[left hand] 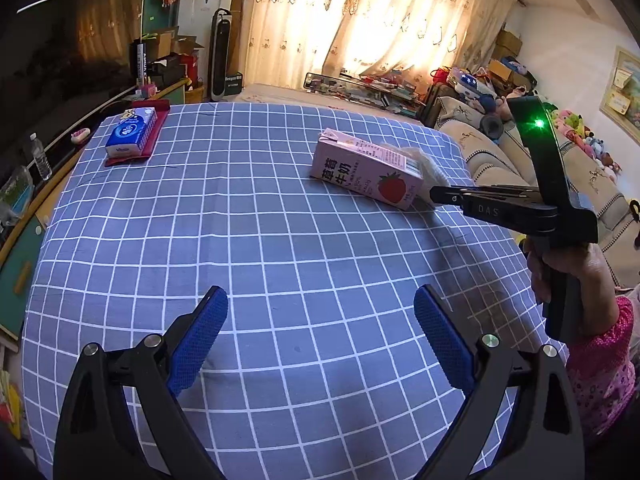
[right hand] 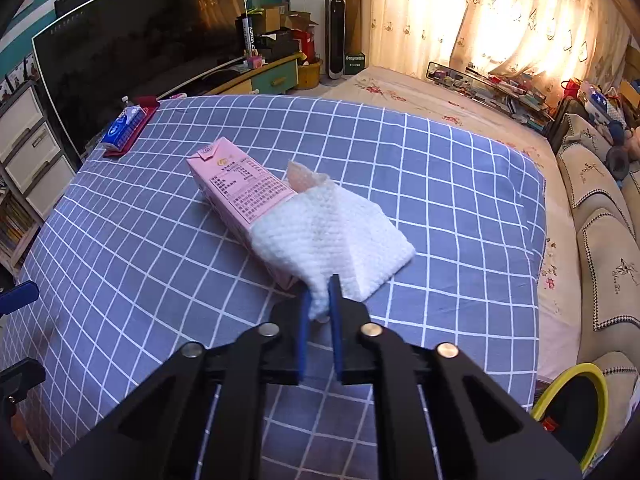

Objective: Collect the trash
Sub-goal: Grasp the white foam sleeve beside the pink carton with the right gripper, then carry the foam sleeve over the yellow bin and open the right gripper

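A pink strawberry milk carton (left hand: 366, 168) lies on its side on the blue checked tablecloth (left hand: 240, 240); it also shows in the right wrist view (right hand: 236, 192). A white paper towel (right hand: 328, 236) lies draped over the carton's near end and on the cloth; a bit of it shows behind the carton in the left wrist view (left hand: 416, 160). My right gripper (right hand: 320, 300) is shut on the towel's near corner; from the left wrist view it shows side-on (left hand: 434, 196) by the carton's end. My left gripper (left hand: 320, 308) is open and empty, above bare cloth in front of the carton.
A blue tissue pack (left hand: 132, 132) on a red tray (left hand: 120, 160) sits at the table's far left corner. A bin with a yellow rim (right hand: 576, 400) stands at the table's right near edge. A sofa (right hand: 600, 220) is right, a TV (right hand: 140, 40) and cabinet left.
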A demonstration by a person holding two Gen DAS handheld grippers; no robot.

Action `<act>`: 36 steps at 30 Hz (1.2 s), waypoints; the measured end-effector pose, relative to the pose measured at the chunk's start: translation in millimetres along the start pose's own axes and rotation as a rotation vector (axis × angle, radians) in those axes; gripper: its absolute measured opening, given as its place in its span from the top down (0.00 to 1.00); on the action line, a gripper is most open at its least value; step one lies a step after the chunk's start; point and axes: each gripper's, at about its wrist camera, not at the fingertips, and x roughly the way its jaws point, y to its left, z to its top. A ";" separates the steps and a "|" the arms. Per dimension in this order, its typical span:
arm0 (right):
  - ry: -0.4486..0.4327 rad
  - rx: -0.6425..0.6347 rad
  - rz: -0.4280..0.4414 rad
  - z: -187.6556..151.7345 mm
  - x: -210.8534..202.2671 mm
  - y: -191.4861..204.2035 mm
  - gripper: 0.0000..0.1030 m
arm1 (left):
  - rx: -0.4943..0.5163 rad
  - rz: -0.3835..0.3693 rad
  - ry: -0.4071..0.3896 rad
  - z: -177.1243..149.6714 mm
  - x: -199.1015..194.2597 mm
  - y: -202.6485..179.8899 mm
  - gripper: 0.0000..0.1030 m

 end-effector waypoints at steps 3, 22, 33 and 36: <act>-0.012 0.011 -0.006 -1.5 -6.6 -4.7 0.95 | 0.005 -0.002 0.009 -1.3 2.9 -1.2 0.10; -0.199 0.238 -0.114 -47.1 -115.9 -101.0 0.95 | 0.051 -0.010 0.051 -5.8 9.3 -26.6 0.10; -0.236 0.477 -0.302 -122.0 -168.2 -192.9 0.95 | 0.102 -0.025 0.072 -4.3 17.0 -54.0 0.10; -0.221 0.539 -0.351 -142.0 -168.8 -214.2 0.95 | 0.110 -0.032 0.078 -3.6 19.8 -61.2 0.10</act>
